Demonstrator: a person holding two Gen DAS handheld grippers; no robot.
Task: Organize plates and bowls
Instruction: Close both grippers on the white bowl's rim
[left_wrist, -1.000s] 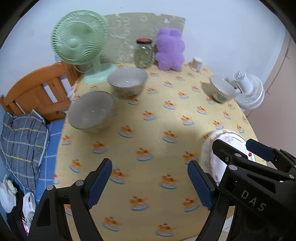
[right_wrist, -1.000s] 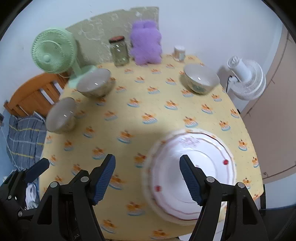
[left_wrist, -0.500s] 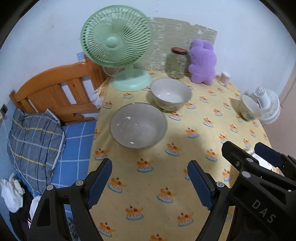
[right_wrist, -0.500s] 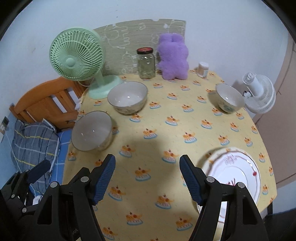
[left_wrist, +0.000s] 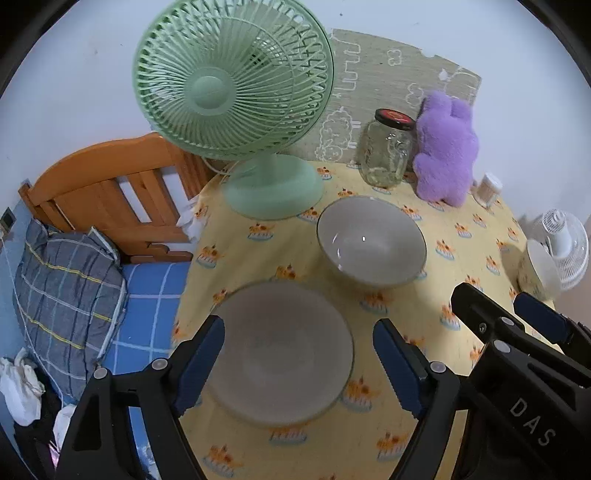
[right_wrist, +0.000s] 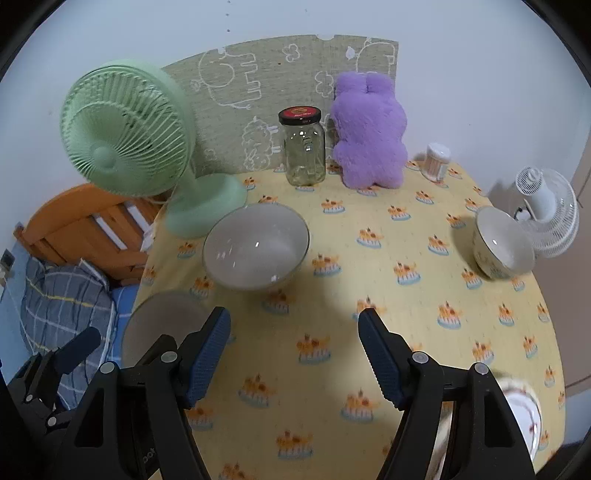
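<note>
While both grippers hang over the yellow tablecloth (right_wrist: 332, 369), their jaws stand open and hold nothing. The left gripper (left_wrist: 297, 363) hovers above the near bowl (left_wrist: 284, 354) at the table's left edge — its blue pads (left_wrist: 197, 363) flank the rim, apart from it. A second bowl (left_wrist: 371, 242) sits just beyond, before the green fan (left_wrist: 236, 96). The right gripper (right_wrist: 293, 354) is over bare cloth. A third bowl (right_wrist: 504, 242) sits at the far right; a plate (right_wrist: 524, 410) shows at the near right edge, partly hidden. A jar (right_wrist: 303, 147) and purple plush (right_wrist: 369, 136) stand at the back.

white wall (right_wrist: 461, 44) | orange wooden bed frame (left_wrist: 110, 184) | blue checked bedding (left_wrist: 147, 295)
</note>
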